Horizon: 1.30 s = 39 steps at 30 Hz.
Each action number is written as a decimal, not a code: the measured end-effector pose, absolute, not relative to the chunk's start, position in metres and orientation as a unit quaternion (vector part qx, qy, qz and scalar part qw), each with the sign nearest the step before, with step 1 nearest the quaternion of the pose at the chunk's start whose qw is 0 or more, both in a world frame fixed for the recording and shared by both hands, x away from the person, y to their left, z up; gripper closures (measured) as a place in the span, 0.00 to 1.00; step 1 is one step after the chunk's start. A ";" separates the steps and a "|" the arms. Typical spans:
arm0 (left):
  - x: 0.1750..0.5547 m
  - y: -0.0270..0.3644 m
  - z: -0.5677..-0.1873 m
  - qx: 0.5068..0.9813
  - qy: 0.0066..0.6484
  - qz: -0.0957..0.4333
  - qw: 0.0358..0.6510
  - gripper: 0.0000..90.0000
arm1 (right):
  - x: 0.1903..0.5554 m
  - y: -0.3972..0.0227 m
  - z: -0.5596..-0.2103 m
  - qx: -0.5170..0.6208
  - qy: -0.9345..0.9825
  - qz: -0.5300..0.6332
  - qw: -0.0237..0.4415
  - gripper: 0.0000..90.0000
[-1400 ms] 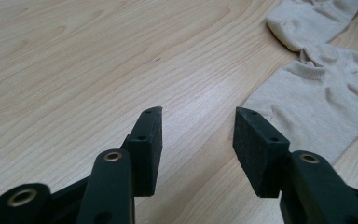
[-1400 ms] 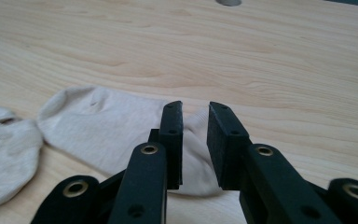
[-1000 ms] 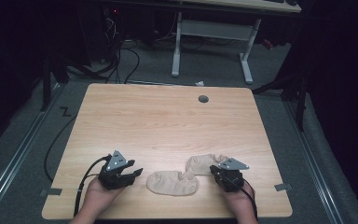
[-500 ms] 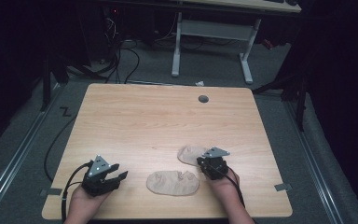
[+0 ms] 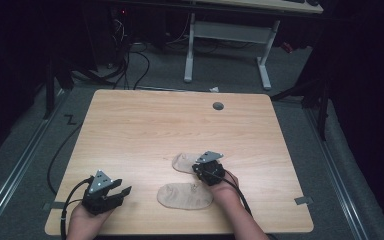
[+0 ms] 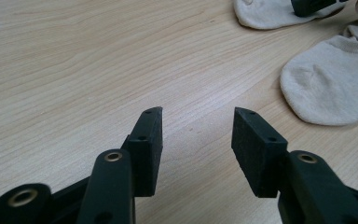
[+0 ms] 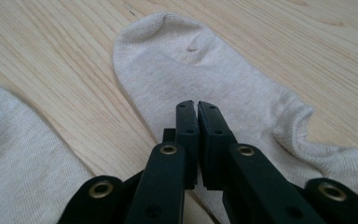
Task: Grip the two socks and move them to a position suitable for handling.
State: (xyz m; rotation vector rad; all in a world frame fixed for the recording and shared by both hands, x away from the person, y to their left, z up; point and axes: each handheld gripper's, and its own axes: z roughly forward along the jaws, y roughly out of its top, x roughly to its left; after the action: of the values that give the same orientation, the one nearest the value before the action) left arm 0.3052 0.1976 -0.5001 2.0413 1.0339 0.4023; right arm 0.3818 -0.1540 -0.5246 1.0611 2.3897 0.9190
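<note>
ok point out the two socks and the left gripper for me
far sock (image 7: 200, 74), right gripper view, its flat middle
near sock (image 5: 184, 196), high view, its middle
left gripper (image 6: 196, 128), left gripper view, midway between its open fingertips

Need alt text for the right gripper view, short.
The right tongs, jaws closed together, sit over the near edge of a beige ankle sock lying flat on a light wooden table; whether they pinch its fabric cannot be told. Part of a second beige sock lies at the lower left.
</note>
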 end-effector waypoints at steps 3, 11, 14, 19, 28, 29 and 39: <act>0.305 0.195 -0.500 0.806 0.407 0.155 0.400 0.60 | 0.380 -0.156 -0.520 0.377 0.843 0.335 0.185 0.94; 0.320 0.174 -0.498 0.815 0.384 0.144 0.410 0.60 | 0.359 -0.194 -0.497 0.404 0.800 0.383 0.223 0.86; 0.335 0.155 -0.499 0.821 0.368 0.145 0.412 0.60 | 0.350 -0.224 -0.500 0.440 0.781 0.377 0.231 0.81; 0.358 0.128 -0.503 0.830 0.350 0.140 0.412 0.60 | 0.342 -0.244 -0.503 0.474 0.760 0.375 0.238 0.76; 0.388 0.090 -0.508 0.829 0.347 0.134 0.417 0.60 | 0.349 -0.240 -0.516 0.489 0.761 0.361 0.225 0.71; 0.393 0.085 -0.509 0.828 0.351 0.128 0.418 0.60 | 0.351 -0.238 -0.517 0.491 0.761 0.360 0.224 0.70; 0.425 0.054 -0.527 0.838 0.359 0.112 0.395 0.65 | 0.373 -0.231 -0.527 0.503 0.767 0.344 0.203 0.72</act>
State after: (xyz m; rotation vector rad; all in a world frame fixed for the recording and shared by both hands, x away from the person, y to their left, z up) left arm 0.4251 0.0543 -0.5271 2.1242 0.9104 0.2837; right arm 0.3735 -0.2305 -0.5272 1.4036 2.1399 0.9599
